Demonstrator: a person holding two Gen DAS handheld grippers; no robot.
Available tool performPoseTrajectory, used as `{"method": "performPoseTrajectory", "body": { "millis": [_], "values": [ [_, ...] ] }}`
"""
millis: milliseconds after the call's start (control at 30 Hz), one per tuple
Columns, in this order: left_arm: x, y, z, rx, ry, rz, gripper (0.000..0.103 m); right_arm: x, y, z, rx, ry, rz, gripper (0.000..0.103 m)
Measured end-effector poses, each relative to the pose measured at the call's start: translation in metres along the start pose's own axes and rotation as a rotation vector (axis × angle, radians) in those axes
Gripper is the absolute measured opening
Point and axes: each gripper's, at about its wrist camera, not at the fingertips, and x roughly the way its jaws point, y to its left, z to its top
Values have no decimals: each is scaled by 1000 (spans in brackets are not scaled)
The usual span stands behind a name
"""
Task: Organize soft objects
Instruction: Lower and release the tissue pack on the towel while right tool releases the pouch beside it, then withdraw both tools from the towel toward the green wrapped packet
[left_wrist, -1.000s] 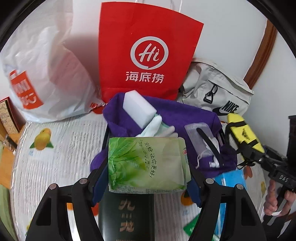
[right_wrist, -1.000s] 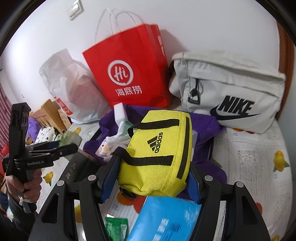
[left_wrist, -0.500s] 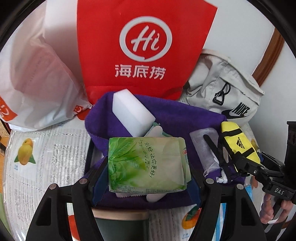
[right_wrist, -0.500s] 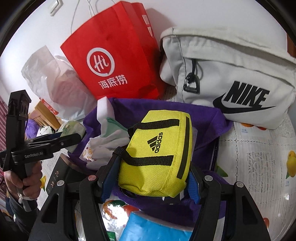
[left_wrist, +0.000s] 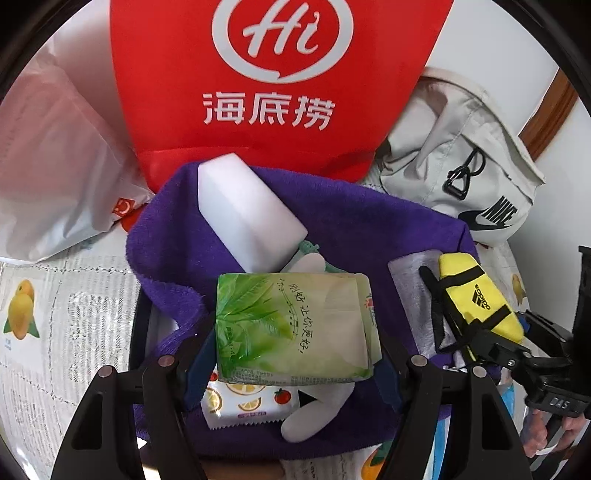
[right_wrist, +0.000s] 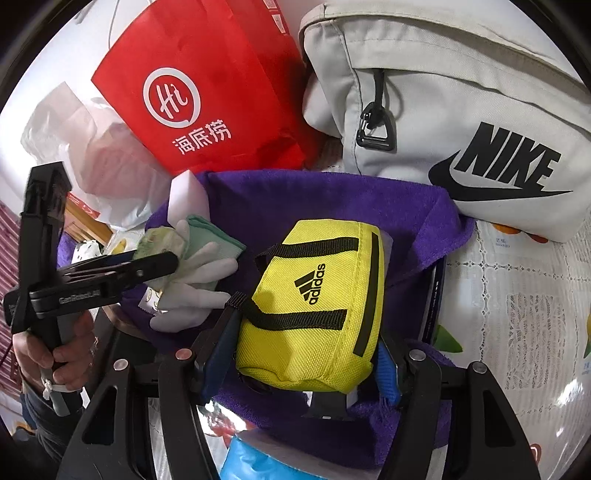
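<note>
Green tissue pack (left_wrist: 295, 325) was pinched in left gripper (left_wrist: 295, 354); yellow pouch (right_wrist: 314, 302) (black straps) in right gripper (right_wrist: 306, 354), both over purple towel (left_wrist: 354, 218).

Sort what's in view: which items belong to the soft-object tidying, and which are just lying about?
In play: green tissue pack, yellow Adidas pouch, purple towel, white sponge block, white glove.
Lying about: red paper bag, grey Nike bag, white plastic bag.

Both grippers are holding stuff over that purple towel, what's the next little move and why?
Probably lower a little and open the left gripper: its green tissue pack hangs over the purple towel where the white sponge and white glove lie. The right gripper can then release the yellow pouch beside them.
</note>
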Motion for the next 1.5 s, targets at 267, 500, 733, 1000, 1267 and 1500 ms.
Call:
{"method": "performPoseTrajectory", "body": {
  "millis": [267, 500, 733, 1000, 1267, 1500],
  "values": [
    [10, -5, 5, -2, 11, -16, 82, -2, -6, 4, 28, 5, 13, 67],
    [-11, -6, 1, -13, -35, -61, 93, -12, -3, 5, 19, -19, -7, 69],
    [-44, -8, -8, 11, -62, -37, 93, -42, 11, 0, -11, -76, -28, 69],
    [-92, 2, -39, -4, -94, -2, 93, -94, 39, -31, -42, -147, -33, 69],
    [-136, 2, -91, 14, -110, -10, 92, -129, 61, -81, -27, -154, -22, 69],
    [-167, 3, -149, 9, -143, 11, 92, -146, 78, -133, -28, -143, -16, 69]
  ]
}}
